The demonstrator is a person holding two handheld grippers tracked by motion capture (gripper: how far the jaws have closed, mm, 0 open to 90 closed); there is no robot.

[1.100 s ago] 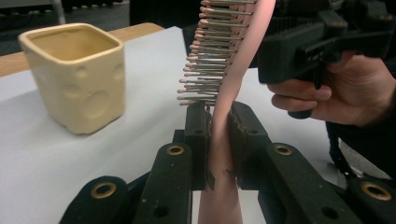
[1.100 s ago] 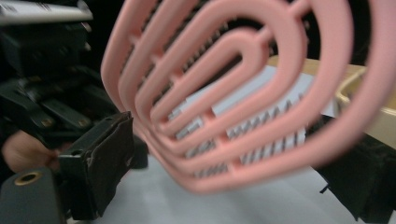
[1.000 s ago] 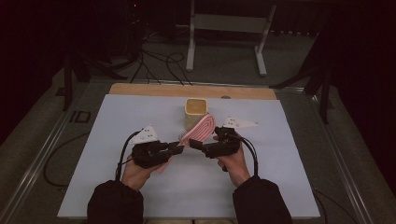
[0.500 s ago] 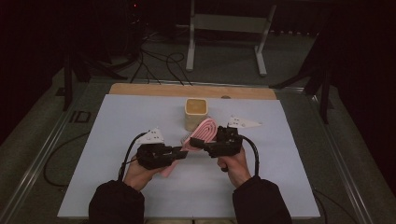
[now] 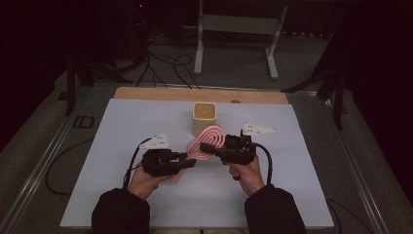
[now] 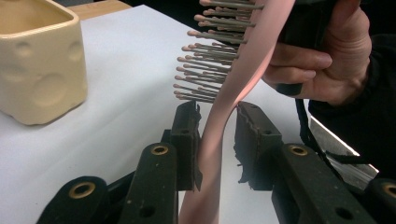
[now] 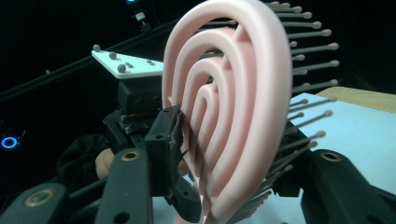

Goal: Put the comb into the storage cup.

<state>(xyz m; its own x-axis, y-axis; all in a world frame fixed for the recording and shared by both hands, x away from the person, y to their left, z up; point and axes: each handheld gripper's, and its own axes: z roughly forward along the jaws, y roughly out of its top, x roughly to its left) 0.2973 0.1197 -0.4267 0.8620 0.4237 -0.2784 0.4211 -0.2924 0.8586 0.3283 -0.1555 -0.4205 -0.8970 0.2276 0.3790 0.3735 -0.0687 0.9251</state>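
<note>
1. Position. Both grippers are held above the middle of the surface (image 5: 122,126), nearer its near edge than its far edge. The left gripper (image 5: 189,161) is pointed to the right and the right gripper (image 5: 203,146) to the left, so that the jaws meet tip to tip.

2. Brush. The brush (image 5: 210,138) is carried between the two grippers, clear of the surface. Its pink handle is aimed at the left gripper, and its looped head is at the right gripper, bristles turned to one side.

3. Left jaws. These have just been opening. In the left gripper view the handle is seen between them, lying against one pad, with a gap at the other. The handle is judged released, not clamped.

4. Right jaws. These have just been closing. In the right gripper view one pad is seated on the ribbed back of the head and the other jaw is set on the bristle side. The head is grasped.

5. Cup. A cream cup (image 5: 204,117) stands just beyond the brush, towards the far edge, upright and open-topped.

6. Step in hand. A transfer of the brush from left gripper to right is judged to be under way.

7. Next move. The left jaws should be spread wider and drawn back along the handle before the brush is carried off, presumably to the cup.
</note>
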